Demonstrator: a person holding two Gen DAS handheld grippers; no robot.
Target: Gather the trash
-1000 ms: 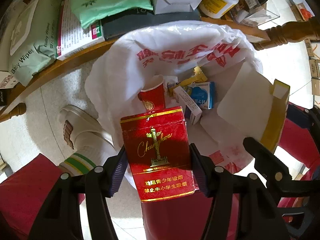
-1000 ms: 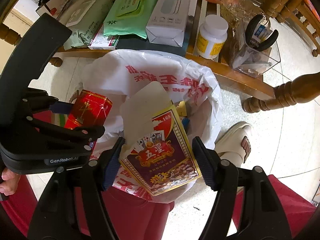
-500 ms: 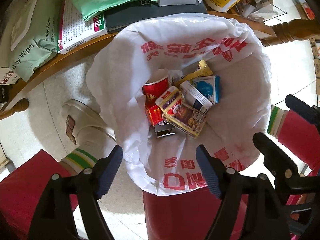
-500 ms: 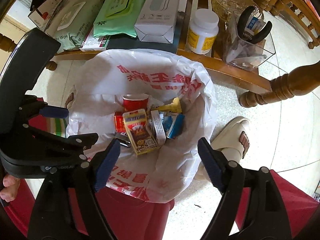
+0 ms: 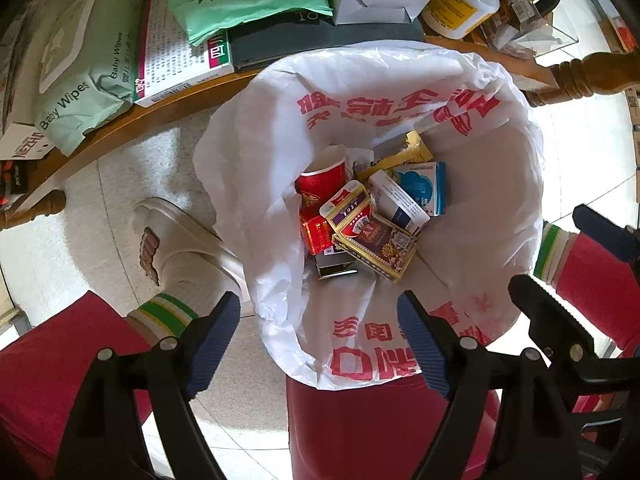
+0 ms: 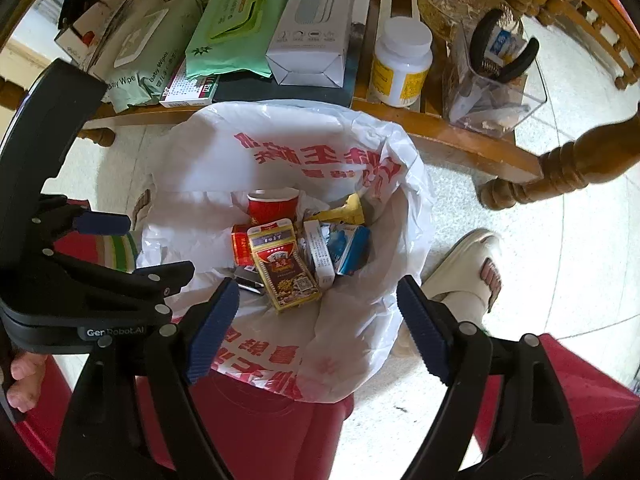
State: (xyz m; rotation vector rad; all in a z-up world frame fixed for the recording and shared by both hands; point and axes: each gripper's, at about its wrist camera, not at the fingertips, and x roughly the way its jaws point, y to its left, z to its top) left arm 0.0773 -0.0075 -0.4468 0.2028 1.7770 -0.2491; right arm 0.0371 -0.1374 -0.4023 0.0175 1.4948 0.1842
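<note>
A red bin lined with a white plastic bag (image 5: 400,92) with red print stands below both grippers; it also shows in the right wrist view (image 6: 296,152). Inside lie a red paper cup (image 5: 320,184), a red cigarette pack (image 5: 318,234), a playing-card box (image 5: 372,236), a white carton (image 5: 396,202) and a blue-white carton (image 5: 426,188). The card box (image 6: 286,270) and red cup (image 6: 272,206) show in the right wrist view too. My left gripper (image 5: 320,340) is open and empty above the bin's near rim. My right gripper (image 6: 320,328) is open and empty beside it.
A low wooden table (image 6: 440,136) behind the bin holds baby wipes (image 5: 72,80), a green wipes pack (image 6: 236,28), a white box (image 6: 316,20), a pill bottle (image 6: 400,64) and a clear organiser (image 6: 492,88). The person's sandalled feet (image 5: 176,248) and red trousers flank the bin.
Both grippers have opened. The red cigarette pack fell from the left one and the card box from the right one; both now lie in the bin.
</note>
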